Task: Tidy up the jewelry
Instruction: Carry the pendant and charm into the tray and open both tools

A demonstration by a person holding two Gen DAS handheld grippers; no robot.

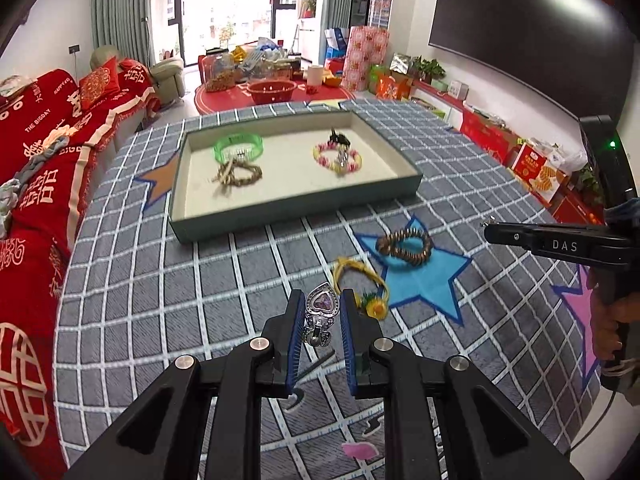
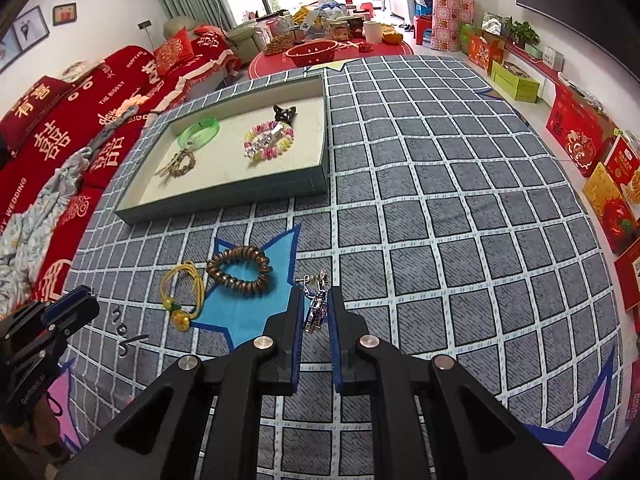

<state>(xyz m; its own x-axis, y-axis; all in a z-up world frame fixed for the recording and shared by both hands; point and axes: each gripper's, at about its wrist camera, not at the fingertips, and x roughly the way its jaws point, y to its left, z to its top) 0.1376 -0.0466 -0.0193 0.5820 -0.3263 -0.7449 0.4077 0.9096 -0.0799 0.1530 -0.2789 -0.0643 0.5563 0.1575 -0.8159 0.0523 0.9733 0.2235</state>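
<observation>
My left gripper (image 1: 322,300) is shut on a silver heart pendant with a purple stone (image 1: 320,307), held above the checked cloth. My right gripper (image 2: 316,295) is shut on a small silver earring piece (image 2: 316,300). A teal tray (image 1: 298,210) (image 2: 224,200) holds a green bangle (image 1: 239,147), a braided tan bracelet (image 1: 240,174), a pink-yellow bead bracelet (image 1: 338,158) and a black clip (image 1: 339,138). On the cloth lie a brown coil bracelet (image 1: 404,246) (image 2: 240,266) and a yellow cord bracelet with a charm (image 1: 360,284) (image 2: 182,292).
The table has a grey checked cloth (image 2: 440,200) with blue (image 1: 424,280) and pink stars. A red sofa (image 1: 40,200) runs along the left. A second table with a red basket (image 1: 272,91) stands beyond. Boxes (image 2: 600,160) line the right wall.
</observation>
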